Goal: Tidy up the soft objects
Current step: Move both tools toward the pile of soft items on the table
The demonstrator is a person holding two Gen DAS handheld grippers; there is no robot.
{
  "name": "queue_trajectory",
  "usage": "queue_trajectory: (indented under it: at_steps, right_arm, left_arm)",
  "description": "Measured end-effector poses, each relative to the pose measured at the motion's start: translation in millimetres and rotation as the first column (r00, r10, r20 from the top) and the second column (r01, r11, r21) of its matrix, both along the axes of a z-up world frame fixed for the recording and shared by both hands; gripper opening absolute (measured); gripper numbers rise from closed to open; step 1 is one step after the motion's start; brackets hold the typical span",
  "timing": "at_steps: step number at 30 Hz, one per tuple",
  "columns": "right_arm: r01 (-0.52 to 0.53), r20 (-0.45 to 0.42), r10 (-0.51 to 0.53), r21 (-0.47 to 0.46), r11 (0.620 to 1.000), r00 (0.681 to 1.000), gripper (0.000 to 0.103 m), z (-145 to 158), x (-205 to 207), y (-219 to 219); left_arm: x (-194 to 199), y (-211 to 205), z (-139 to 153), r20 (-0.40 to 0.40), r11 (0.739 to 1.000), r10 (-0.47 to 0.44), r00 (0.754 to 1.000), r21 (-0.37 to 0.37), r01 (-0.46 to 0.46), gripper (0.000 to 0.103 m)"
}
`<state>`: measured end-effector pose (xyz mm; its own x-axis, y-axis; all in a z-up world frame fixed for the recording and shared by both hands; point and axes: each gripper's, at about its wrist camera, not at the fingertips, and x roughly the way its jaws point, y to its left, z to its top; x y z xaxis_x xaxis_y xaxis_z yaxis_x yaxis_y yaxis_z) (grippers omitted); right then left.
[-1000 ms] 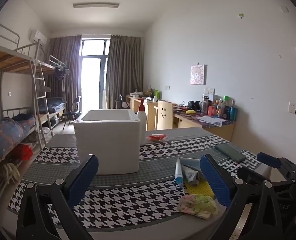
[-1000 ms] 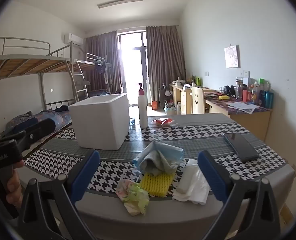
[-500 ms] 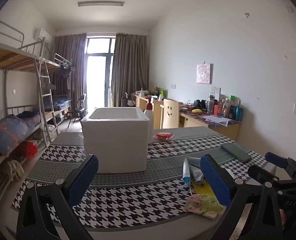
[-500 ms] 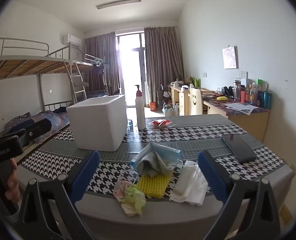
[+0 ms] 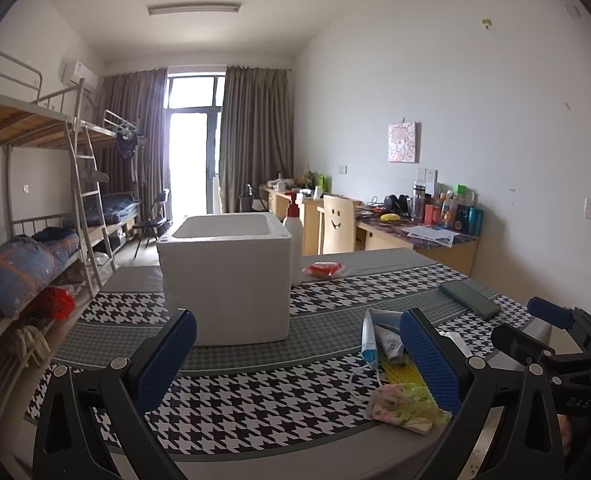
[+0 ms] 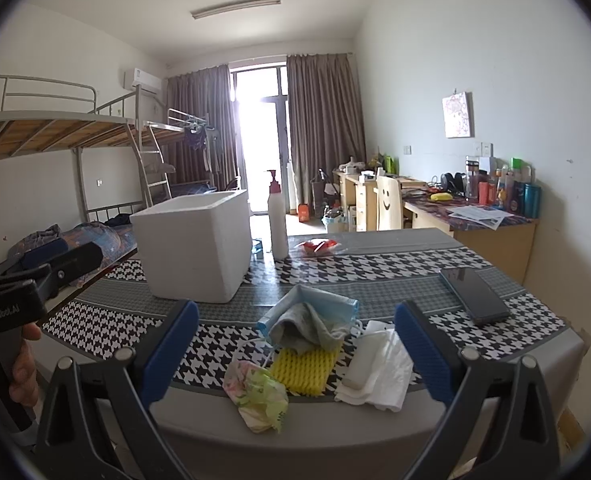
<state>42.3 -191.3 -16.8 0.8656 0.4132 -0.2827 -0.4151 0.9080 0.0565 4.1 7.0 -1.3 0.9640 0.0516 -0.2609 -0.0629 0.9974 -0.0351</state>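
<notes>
Soft things lie in a pile at the table's near edge: a blue face mask [image 6: 307,304] with a grey cloth [image 6: 307,326] on it, a yellow foam net [image 6: 305,368], a crumpled floral cloth [image 6: 257,394] and white tissues [image 6: 375,374]. The pile also shows in the left wrist view, with the floral cloth [image 5: 403,402] nearest. A white foam box [image 5: 225,280] stands open on the table. My left gripper [image 5: 295,360] is open and empty before the box. My right gripper [image 6: 295,354] is open and empty, just short of the pile.
A pump bottle [image 6: 277,220], a red packet [image 6: 317,246] and a dark phone [image 6: 473,294] sit on the houndstooth tablecloth [image 5: 235,404]. The right gripper's body [image 5: 555,344] shows at the left view's right edge. Bunk beds stand left, desks right.
Both grippers have shifted slightly, drifting and tilting so the table sits lower in the views. Nothing on the table has moved. Both stay open.
</notes>
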Motion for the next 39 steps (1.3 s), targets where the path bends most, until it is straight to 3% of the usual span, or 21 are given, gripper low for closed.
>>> queue_trajectory:
  at_steps: [22,39]
  right_arm:
    - [0.004,-0.004,-0.004,-0.003,1.000,1.000,0.100,0.0,4.1,-1.4]
    - [0.040,-0.021,-0.040,-0.005,0.999,0.999,0.100,-1.4,8.0,-5.3]
  left_arm:
    - [-0.9,-0.1,2.1,0.001,1.000,0.014,1.000,0.010,-0.014,0.102]
    - [11.6,-10.5,-1.6,-0.030,0.999,-0.036,0.999,0.011,0.037,0.102]
